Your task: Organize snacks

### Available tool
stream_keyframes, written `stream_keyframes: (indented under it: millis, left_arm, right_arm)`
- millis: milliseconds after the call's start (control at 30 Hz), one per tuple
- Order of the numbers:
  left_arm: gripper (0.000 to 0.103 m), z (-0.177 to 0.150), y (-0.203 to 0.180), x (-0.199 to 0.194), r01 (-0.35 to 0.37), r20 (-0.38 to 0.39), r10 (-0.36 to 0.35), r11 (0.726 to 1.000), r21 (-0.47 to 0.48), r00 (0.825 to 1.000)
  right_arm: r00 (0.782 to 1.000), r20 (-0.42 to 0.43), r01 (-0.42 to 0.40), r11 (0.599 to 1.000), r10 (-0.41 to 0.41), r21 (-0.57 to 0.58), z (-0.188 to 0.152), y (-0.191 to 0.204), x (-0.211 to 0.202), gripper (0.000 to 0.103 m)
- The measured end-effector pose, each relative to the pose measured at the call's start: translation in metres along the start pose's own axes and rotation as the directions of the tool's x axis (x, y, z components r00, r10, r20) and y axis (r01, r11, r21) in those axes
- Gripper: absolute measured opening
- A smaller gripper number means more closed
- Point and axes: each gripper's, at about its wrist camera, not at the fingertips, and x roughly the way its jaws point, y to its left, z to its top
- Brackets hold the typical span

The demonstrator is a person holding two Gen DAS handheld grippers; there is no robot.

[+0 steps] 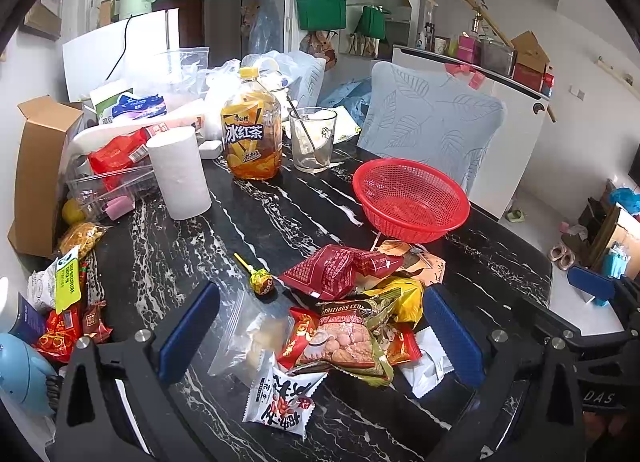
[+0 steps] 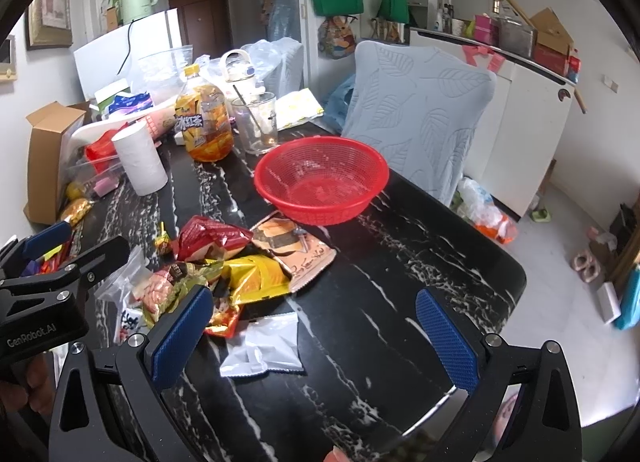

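The snack packets [image 1: 352, 326] lie heaped on the black marble table [image 2: 392, 302] toward its near edge, just in front of the empty red basket [image 2: 322, 178], which sits near the far right edge. My worry is that the packets overlap and are slick, so a grab at the pile may drag neighbours along or push the loose white packet [image 2: 266, 344] off the near edge. I have my left gripper [image 1: 320, 336] spread wide over the heap and my right gripper [image 2: 316, 338] equally wide beside it, both holding nothing.
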Motion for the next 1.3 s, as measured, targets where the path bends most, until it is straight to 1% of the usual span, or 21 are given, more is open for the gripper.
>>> stream_keyframes:
  millis: [133, 1300]
  left_arm:
    - [0.103, -0.0002, -0.0007, -0.0002, 0.009, -0.002, -0.009, 1.000, -0.002, 1.000]
    - [0.103, 0.0010, 0.0008, -0.0014, 0.002, -0.007, -0.002, 1.000, 0.001, 1.000]
  right_arm:
    - [1.000, 0.002, 0.000, 1.000, 0.000, 0.000, -0.0002, 0.0003, 0.0000, 0.103]
    - [1.000, -0.005, -0.003, 1.000, 0.003, -0.008, -0.0020, 0.0023, 0.0010, 0.103]
